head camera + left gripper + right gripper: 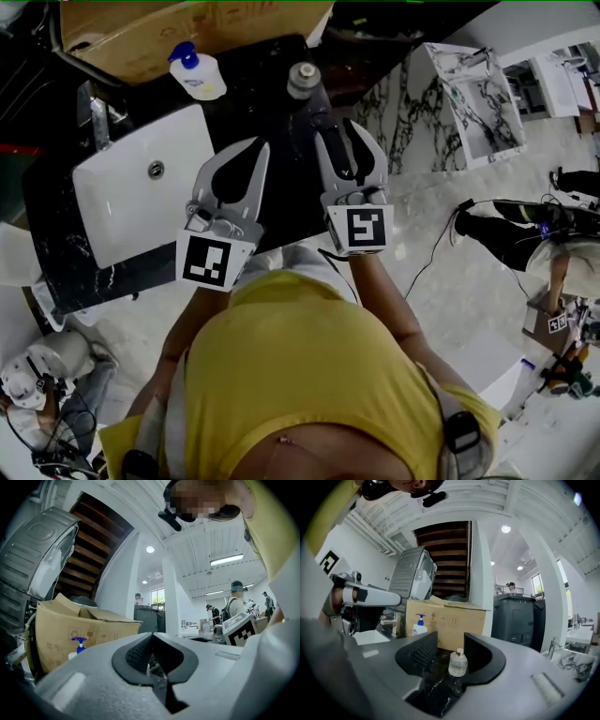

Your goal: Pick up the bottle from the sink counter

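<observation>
A small clear bottle (303,80) with a grey cap stands upright on the black marble counter (267,108), right of the white sink (122,202). My right gripper (342,127) hovers level just short of it with its jaws open. In the right gripper view the bottle (458,663) stands framed between the dark pads (423,652), beyond the tips of the right gripper (451,637) and untouched. My left gripper (251,142) is held over the counter beside the sink, tips together and empty. In its own view the left gripper (151,635) has its tips meeting.
A pump bottle (199,75) with a blue top stands behind the sink, in front of a cardboard carton (187,28). A chrome tap (97,117) rises at the sink's left. Marble-patterned stands (469,94) and cables (441,244) are on the floor to the right.
</observation>
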Available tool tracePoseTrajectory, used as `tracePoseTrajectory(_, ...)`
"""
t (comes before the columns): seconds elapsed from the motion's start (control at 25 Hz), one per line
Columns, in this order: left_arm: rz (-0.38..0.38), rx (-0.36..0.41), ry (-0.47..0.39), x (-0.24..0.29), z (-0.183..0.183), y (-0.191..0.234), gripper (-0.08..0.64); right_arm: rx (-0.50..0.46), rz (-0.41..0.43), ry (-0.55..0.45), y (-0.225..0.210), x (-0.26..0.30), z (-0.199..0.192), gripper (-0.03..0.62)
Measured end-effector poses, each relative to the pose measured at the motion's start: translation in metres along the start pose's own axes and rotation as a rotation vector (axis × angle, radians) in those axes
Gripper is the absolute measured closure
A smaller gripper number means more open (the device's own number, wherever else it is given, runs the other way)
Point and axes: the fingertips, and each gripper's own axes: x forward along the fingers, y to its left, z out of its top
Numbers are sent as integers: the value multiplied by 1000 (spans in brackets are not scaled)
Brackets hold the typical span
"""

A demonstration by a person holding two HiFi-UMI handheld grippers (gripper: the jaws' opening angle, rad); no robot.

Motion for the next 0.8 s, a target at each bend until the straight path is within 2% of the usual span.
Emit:
tracePoseTrajectory(0.24,59,2,10,20,-9,7,558,-10,95,53,-16,37,-40,405)
tracePoseTrajectory(0.52,128,0,65,33,-35,28,558,12,171,136,-19,77,-84,395)
tracePoseTrajectory(0.8,166,-28,126,45,-71,43,558,54,171,209,-29,111,-122,355)
